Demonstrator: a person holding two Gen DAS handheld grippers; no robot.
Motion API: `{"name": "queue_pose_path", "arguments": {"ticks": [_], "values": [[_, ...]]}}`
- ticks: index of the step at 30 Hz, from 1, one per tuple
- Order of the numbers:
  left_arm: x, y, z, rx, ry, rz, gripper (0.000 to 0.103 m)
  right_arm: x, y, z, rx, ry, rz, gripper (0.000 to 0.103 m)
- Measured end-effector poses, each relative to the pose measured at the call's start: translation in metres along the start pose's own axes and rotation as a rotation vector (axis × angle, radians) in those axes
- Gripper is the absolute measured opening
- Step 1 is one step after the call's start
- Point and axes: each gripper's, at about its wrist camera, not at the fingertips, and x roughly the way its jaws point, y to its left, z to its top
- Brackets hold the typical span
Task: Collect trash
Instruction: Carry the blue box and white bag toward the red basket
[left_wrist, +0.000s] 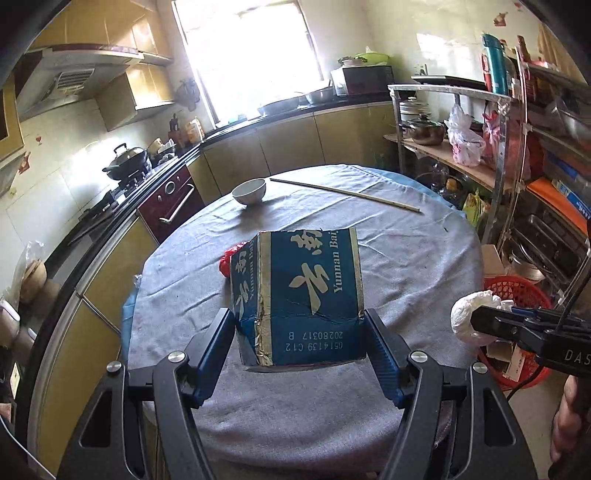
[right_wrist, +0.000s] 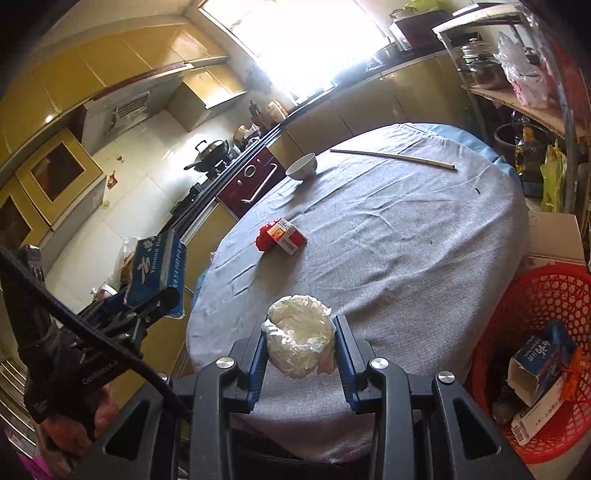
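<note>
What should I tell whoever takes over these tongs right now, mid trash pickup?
Left tongs: shut on the blue carton, held up above the table.
Right tongs: shut on the white crumpled wad, near the table edge, close to the red basket on the floor to the right.
Done: the basket already holds a few boxes.
Left: drop both held items into the basket, then fetch the small red pack and the red scrap beside it, mid-table.
The bowl and chopsticks at the far side look like tableware; probably leave them.
</note>
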Motion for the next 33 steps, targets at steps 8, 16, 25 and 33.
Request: {"name": "queue_pose_path", "arguments": {"ticks": [8, 16, 25, 33], "values": [[-0.010, -0.023, -0.003, 0.028, -0.001, 0.003, 0.071, -0.024, -0.008, -0.006, -0.008, -0.024, 0.012, 0.036], [-0.006, -0.051, 0.006, 0.097, -0.004, -0.018, 0.071, -0.044, -0.034, -0.004, 0.057, -0.074, -0.001, 0.036], [0.000, -0.081, 0.011, 0.157, 0.003, -0.039, 0.071, -0.062, -0.059, -0.005, 0.091, -0.097, -0.019, 0.036], [0.003, -0.107, 0.017, 0.205, 0.003, -0.069, 0.071, -0.081, -0.080, -0.009, 0.136, -0.122, -0.046, 0.036]]}}
